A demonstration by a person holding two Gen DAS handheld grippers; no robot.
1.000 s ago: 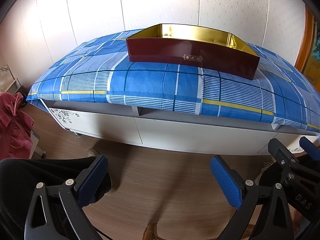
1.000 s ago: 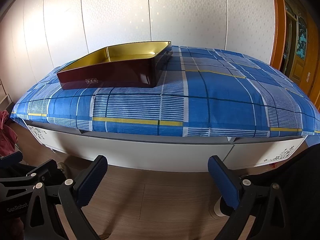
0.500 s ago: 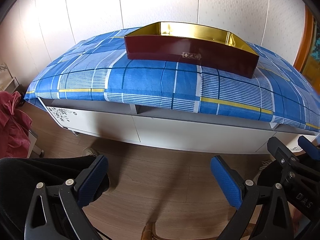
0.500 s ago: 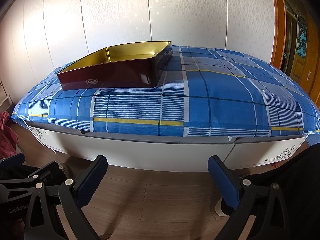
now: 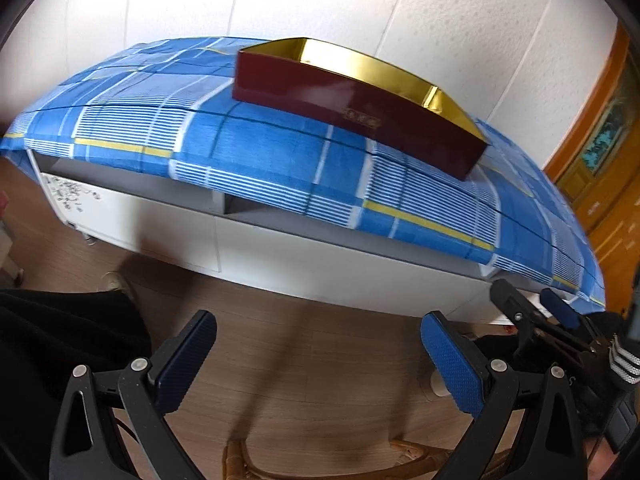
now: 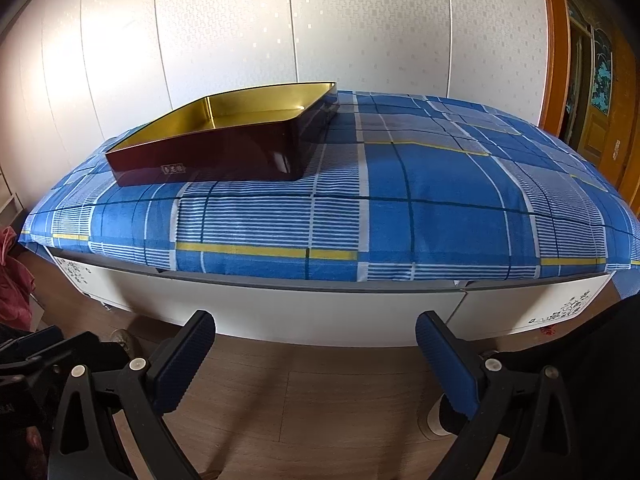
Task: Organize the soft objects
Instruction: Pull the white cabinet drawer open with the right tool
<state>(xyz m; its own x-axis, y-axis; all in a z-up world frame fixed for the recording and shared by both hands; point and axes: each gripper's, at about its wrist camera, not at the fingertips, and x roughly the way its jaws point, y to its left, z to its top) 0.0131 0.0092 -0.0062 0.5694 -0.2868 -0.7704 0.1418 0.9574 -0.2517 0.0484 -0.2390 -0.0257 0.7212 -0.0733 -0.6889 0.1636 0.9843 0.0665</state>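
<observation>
Blue cloth, empty box, no grasp yet

Checked cloth (image 6: 400, 184) draped over low cabinet (image 6: 320, 312). Maroon box (image 6: 224, 152) at its back-left, gold inside bare. Left gripper (image 5: 316, 360) newly tilted, swinging left; right gripper (image 6: 316, 356) steady. Both spread wide, empty. Red fabric (image 6: 14, 276) leftward, likely next.

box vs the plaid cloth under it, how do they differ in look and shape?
The box is glossy dark red outside and gold inside, one plain colour per face; the plaid cloth is matte blue with white stripes and yellow lines. The box is rigid with upright walls; the cloth lies flat and drapes over the white cabinet edge. The box covers only the cloth's left part.
</observation>
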